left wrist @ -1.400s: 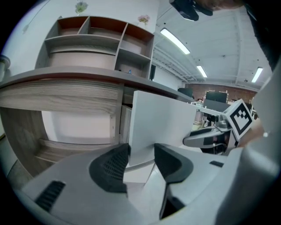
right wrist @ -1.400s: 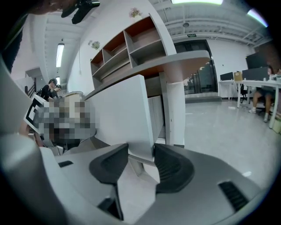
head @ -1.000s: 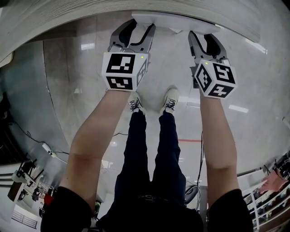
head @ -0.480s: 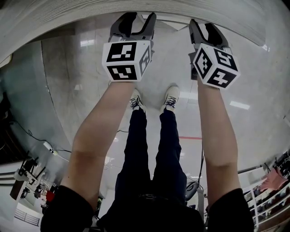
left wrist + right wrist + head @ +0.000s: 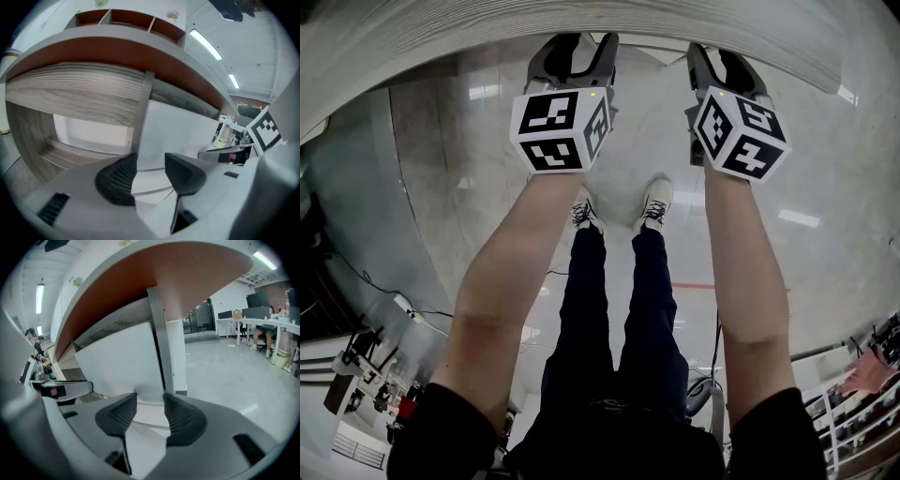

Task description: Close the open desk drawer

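Drawer is sitting almost fully in under the table, the left gripper and right gripper pointing at its white front, jaws of both gaping apart, gripping nothing.

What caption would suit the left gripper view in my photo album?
The left gripper, jaws open, faces the white drawer front beneath the wood-grain desk.

Fig. Open-plan office, as I see it remotely: a long surface bearing monitors, a seated person, polished grey floor, and ceiling strip lights.
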Demonstrator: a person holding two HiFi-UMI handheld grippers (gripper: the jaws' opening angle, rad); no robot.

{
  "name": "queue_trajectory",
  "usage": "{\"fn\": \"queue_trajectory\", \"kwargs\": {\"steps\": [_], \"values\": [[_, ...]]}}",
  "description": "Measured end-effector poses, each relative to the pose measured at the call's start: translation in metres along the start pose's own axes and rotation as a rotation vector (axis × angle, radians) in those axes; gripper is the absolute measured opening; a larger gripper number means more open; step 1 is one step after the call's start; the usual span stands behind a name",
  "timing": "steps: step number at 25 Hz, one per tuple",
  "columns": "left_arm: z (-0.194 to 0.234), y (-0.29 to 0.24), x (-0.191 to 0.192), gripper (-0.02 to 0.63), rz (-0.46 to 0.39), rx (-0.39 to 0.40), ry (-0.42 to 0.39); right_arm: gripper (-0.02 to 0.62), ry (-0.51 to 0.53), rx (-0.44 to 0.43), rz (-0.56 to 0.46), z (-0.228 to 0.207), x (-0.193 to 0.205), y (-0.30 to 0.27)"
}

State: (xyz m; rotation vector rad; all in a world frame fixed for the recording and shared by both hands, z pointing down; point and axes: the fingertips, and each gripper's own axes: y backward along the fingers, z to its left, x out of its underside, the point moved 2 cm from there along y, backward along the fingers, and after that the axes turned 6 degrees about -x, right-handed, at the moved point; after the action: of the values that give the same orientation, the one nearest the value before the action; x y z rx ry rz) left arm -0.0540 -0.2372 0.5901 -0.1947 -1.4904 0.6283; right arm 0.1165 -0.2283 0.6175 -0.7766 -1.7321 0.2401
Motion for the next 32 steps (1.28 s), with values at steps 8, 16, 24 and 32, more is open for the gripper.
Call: {"fn": "queue_trajectory", "kwargs": {"steps": [8,16,24,32], "values": [[-0.025,0.087,0.015,0.012,-0.001,0.117,0.094,0.017,-0.118,-0.302,-0.076,0.041,0.005,0.068],[-0.065,0.190,-0.015,0.011,-0.016,0.284,0.060,0.017,-0.010,-0.479,-0.060,0.126,-0.021,0.158],[-0.059,0.254,-0.074,0.011,-0.081,0.362,0.040,0.017,0.103,-0.543,-0.079,0.185,-0.054,0.214],[-0.063,0.314,-0.115,0.011,-0.116,0.444,0.040,0.017,0.101,-0.575,-0.125,0.227,-0.090,0.271]]}}
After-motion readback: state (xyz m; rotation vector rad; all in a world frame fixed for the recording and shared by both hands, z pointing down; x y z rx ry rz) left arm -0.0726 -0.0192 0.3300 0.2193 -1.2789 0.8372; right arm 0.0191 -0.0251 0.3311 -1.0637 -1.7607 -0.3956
